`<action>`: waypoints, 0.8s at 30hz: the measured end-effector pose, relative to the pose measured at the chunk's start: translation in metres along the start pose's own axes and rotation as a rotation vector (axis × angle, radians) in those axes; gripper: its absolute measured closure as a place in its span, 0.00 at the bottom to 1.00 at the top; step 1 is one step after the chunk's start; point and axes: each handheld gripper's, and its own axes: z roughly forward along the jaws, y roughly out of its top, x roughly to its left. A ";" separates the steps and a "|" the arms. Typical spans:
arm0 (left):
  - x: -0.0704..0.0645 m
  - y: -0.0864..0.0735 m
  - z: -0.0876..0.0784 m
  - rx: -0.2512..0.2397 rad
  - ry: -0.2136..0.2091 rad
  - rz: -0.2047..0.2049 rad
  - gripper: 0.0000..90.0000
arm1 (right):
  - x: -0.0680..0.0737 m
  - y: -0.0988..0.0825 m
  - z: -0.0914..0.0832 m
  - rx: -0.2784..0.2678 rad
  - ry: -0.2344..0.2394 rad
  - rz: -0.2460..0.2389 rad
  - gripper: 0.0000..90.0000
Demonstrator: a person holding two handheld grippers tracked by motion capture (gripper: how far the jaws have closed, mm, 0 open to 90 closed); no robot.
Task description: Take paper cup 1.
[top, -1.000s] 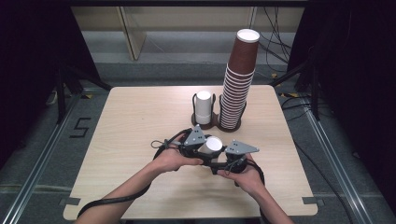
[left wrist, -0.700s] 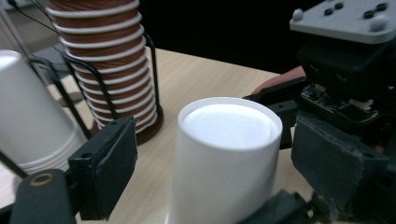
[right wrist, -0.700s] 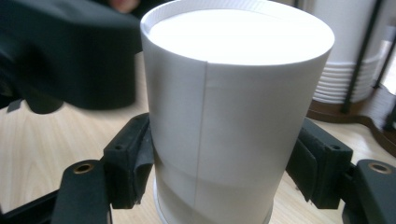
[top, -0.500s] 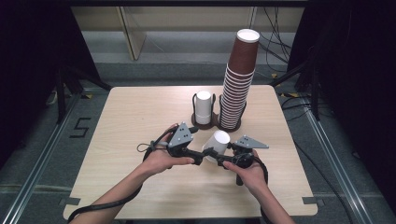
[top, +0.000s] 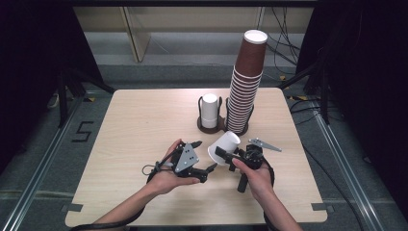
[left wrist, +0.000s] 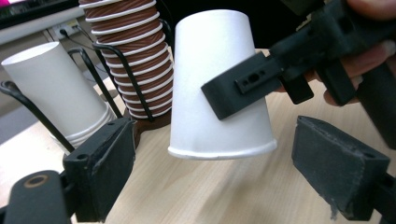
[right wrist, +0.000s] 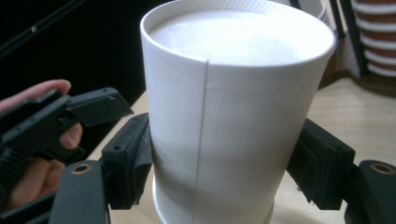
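Observation:
A white paper cup (top: 226, 143) hangs upside down and tilted above the table, my right gripper (top: 222, 153) shut on its sides. In the right gripper view both pads press the cup (right wrist: 233, 116) wall, and these jaws have tightened slightly. My left gripper (top: 204, 156) is just left of the cup, and its jaws have just been opening. In the left gripper view the cup (left wrist: 219, 79) shows ahead between my left gripper's (left wrist: 219, 179) spread pads, which do not touch it.
A tall stack of brown cups (top: 245, 82) stands in a black wire holder at the back of the wooden table (top: 134, 125). Beside it on the left a short stack of white cups (top: 210, 109) sits in a second holder. Dark floor surrounds the table.
My left gripper has let go of the cup, opened, and drawn back left and toward the person. The right gripper keeps the cup, which now tilts with its rim toward the left gripper.

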 end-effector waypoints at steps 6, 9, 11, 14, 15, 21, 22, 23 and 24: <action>0.000 -0.008 0.008 0.022 -0.032 -0.014 0.14 | 0.004 -0.002 0.002 0.014 0.039 0.082 0.32; 0.000 -0.010 0.012 0.021 -0.035 -0.026 0.13 | 0.004 -0.002 0.003 0.014 0.035 0.086 0.32; -0.001 -0.011 0.014 0.021 -0.036 -0.036 0.12 | 0.005 -0.001 0.003 0.017 0.035 0.098 0.32; -0.001 -0.011 0.017 0.026 -0.044 -0.036 0.12 | 0.006 -0.002 0.003 0.022 0.038 0.109 0.32; -0.001 -0.010 0.019 0.022 -0.046 -0.037 0.11 | 0.006 -0.002 0.003 0.023 0.042 0.108 0.32; -0.002 -0.008 0.027 0.031 -0.051 -0.046 0.11 | 0.007 -0.005 0.005 0.024 0.034 0.111 0.32; -0.003 -0.008 0.028 0.032 -0.052 -0.040 0.11 | 0.007 -0.006 0.005 0.025 0.036 0.112 0.32; -0.004 -0.008 0.030 0.032 -0.050 -0.051 0.11 | 0.007 -0.006 0.005 0.027 0.046 0.110 0.32; -0.005 -0.008 0.031 0.034 -0.051 -0.048 0.11 | 0.008 -0.006 0.005 0.027 0.044 0.111 0.32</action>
